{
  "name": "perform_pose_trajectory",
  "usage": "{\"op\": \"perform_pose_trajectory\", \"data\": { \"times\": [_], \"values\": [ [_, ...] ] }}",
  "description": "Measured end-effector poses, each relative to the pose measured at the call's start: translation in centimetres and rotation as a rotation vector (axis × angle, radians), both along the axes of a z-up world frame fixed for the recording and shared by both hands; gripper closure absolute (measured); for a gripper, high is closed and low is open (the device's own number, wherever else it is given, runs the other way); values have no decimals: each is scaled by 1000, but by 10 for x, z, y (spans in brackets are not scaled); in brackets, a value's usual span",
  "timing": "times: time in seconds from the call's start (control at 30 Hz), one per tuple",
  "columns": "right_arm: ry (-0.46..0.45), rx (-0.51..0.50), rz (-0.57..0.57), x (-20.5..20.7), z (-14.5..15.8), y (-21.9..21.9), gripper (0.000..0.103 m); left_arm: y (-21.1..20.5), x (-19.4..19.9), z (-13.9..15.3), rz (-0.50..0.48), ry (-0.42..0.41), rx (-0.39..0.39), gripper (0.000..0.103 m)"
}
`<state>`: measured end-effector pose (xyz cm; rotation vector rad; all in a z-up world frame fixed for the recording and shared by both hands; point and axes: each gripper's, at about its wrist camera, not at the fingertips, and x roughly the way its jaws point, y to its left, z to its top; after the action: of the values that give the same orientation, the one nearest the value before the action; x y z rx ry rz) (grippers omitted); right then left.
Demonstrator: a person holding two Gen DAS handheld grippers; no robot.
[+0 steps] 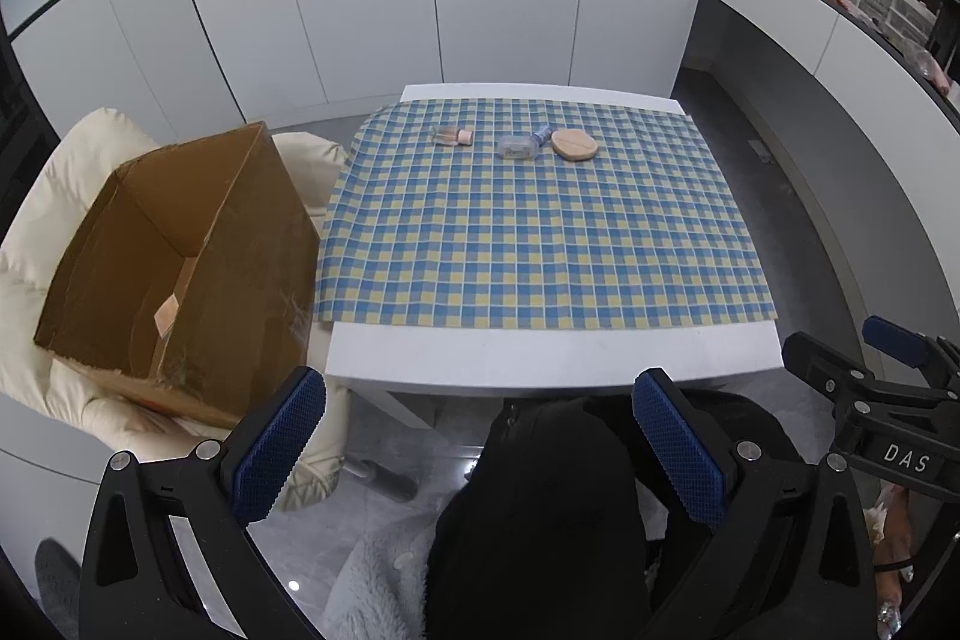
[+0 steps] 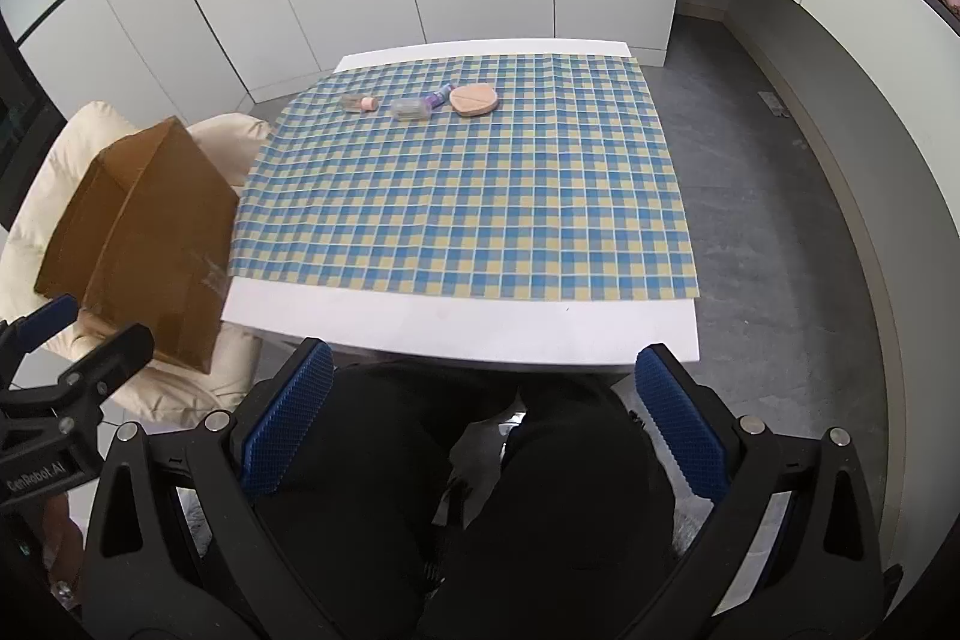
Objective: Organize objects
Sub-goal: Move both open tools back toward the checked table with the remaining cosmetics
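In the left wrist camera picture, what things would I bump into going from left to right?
Cardboard box → little bottle with a pink cap → clear plastic case → round tan puff → the right gripper at the edge.

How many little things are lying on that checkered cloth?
4, in a row near the table's far edge: a small clear bottle with a pink cap, a clear plastic case, a small blue tube just behind it, and a round tan puff rightmost.
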<state>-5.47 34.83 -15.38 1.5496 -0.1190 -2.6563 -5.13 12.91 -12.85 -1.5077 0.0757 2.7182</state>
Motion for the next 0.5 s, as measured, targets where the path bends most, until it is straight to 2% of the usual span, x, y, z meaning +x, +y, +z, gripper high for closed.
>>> {"op": "perform_pose_trajectory", "data": {
  "times": [0.5],
  "values": [
    [-71,-11,-12,-84,-42,9,1,4,-80,-37,41,-39,-18,1]
  ]
}}
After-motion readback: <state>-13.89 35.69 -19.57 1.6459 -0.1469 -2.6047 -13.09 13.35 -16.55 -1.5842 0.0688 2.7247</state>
